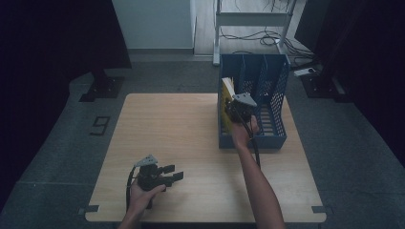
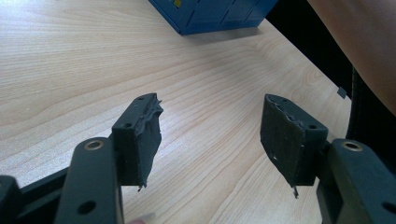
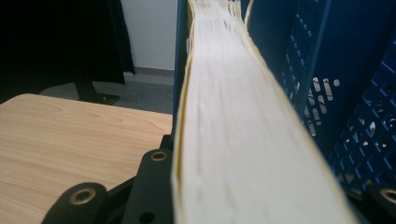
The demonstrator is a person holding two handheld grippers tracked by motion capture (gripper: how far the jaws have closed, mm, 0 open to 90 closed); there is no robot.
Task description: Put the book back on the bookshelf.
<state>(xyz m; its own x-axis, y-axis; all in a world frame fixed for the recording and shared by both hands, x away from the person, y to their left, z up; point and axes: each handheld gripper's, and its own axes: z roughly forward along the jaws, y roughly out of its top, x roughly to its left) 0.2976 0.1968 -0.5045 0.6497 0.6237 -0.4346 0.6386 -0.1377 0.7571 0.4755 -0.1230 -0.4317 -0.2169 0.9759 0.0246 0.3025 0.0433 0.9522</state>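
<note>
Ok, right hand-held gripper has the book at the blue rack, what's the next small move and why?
Probably ease the book down into the rack's leftmost slot: the right hand-held gripper holds it upright at that slot. The left hand-held gripper is open, idle.

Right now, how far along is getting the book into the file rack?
Done: the yellow-covered book is picked up, clamped in the right hand-held gripper; its page edge runs between the jaws in the right gripper view. In hand: it is at the leftmost slot of the blue file rack. Left: seating and releasing it, apparently. The left hand-held gripper is open above the table.
</note>
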